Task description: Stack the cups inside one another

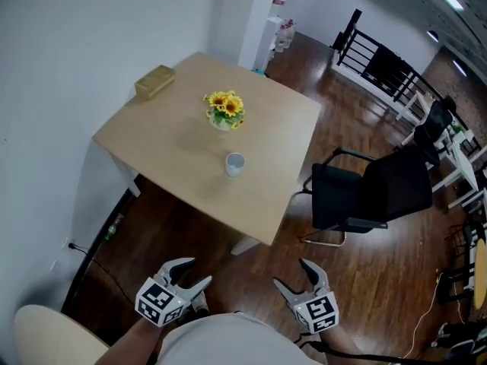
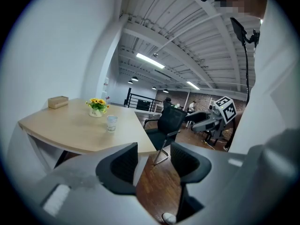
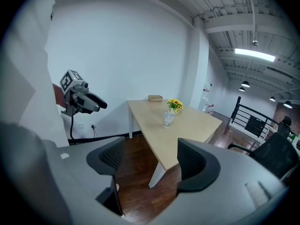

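A whitish cup stands upright near the middle of the light wooden table; whether it is one cup or a nested stack I cannot tell. The same cup shows in the left gripper view, and the cup shows small in the right gripper view. My left gripper and right gripper hang close to my body, well short of the table's near edge, both open with nothing between the jaws.
A small pot of sunflowers stands just behind the cup. A tan box lies at the table's far left corner. A black office chair sits to the table's right on the dark wood floor. A white wall runs along the left.
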The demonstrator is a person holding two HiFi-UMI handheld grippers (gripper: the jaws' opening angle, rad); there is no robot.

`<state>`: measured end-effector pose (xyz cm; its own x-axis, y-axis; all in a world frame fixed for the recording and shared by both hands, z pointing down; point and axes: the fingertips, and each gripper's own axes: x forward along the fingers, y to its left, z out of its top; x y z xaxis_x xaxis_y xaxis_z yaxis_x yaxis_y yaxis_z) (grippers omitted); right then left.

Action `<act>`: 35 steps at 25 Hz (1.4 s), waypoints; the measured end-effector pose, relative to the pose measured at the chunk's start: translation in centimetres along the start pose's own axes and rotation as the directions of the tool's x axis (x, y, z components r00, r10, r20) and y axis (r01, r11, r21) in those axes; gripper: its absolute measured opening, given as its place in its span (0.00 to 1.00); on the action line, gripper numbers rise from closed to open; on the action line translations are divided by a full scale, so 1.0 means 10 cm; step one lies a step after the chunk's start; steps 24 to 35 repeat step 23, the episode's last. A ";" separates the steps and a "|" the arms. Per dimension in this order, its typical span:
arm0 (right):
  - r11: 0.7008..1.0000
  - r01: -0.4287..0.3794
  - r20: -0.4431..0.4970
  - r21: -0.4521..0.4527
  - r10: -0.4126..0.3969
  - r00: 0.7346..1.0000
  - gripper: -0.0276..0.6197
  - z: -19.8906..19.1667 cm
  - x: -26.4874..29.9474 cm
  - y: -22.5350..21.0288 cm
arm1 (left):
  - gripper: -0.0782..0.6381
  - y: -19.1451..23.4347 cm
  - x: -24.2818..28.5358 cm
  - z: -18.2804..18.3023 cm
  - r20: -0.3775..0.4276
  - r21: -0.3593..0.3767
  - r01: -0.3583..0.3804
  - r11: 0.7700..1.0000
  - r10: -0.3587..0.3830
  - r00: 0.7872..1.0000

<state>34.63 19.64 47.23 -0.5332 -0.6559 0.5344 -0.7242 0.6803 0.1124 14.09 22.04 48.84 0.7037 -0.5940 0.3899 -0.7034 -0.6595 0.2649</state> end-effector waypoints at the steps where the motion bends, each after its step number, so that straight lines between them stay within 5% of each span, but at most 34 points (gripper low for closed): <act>1: 1.000 0.003 0.002 0.001 -0.003 1.000 0.59 -0.05 -0.09 -0.03 | 0.43 -0.13 0.06 0.02 0.002 0.007 0.011 1.000 -0.011 1.000; 10: 0.999 0.027 0.016 0.018 -0.027 1.000 0.59 -0.55 -0.72 -0.23 | 0.43 -1.03 0.41 -0.05 -0.040 0.063 0.077 0.995 -0.074 0.996; 21: 0.998 -0.022 0.016 0.054 0.022 1.000 0.59 -1.07 -1.13 -0.28 | 0.43 -1.72 0.58 -0.26 -0.074 0.058 0.056 0.997 -0.051 0.996; 35: 0.998 -0.028 0.019 0.051 0.027 0.999 0.58 -1.16 -1.16 -0.32 | 0.43 -1.80 0.61 -0.31 -0.077 0.051 0.049 0.997 -0.045 0.996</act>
